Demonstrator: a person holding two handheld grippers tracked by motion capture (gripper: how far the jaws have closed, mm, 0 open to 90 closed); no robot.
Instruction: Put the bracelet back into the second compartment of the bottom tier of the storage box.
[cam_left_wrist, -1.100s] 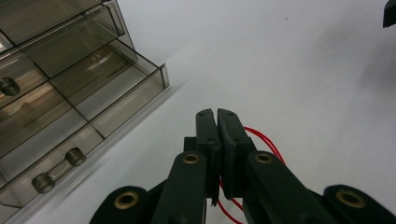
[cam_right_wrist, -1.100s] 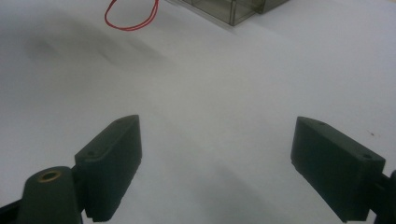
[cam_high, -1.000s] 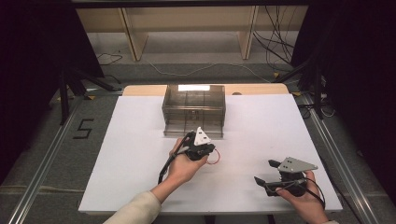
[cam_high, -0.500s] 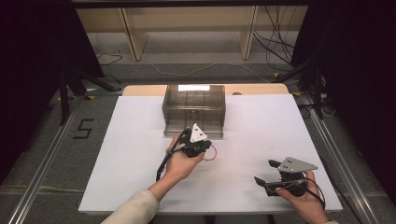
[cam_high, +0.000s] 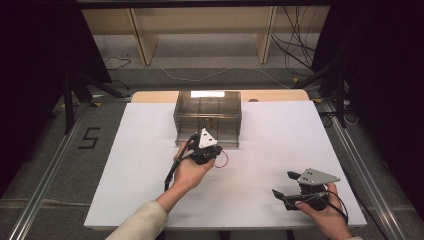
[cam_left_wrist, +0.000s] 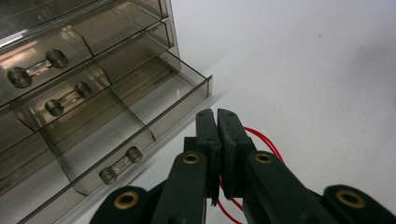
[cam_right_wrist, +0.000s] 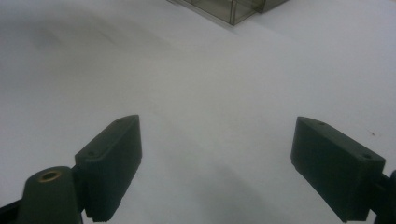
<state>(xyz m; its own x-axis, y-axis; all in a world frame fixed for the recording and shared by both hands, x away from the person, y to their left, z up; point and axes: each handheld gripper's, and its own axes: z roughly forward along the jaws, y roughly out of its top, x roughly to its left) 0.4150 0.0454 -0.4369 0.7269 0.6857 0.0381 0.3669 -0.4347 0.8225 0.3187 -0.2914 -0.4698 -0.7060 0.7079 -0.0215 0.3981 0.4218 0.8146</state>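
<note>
Pinching a red wire loop (cam_left_wrist: 261, 140), the left tongs (cam_left_wrist: 217, 116) hover beside the drawer box (cam_high: 207, 116); right tongs (cam_right_wrist: 217, 172) gape apart; a "5" (cam_high: 89, 138) marks the floor.

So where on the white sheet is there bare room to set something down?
Free: the white sheet left of the drawer cabinet, and right of it. Crowded: the cabinet's front, where the left hand-held gripper holds a red loop by the open bottom drawer.

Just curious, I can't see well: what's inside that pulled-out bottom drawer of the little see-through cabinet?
The open drawer looks empty, with only clear dividers. The left tongs hold a red loop beside it, not inside. The drawer's back part lies under the cabinet, so I can't tell.
</note>
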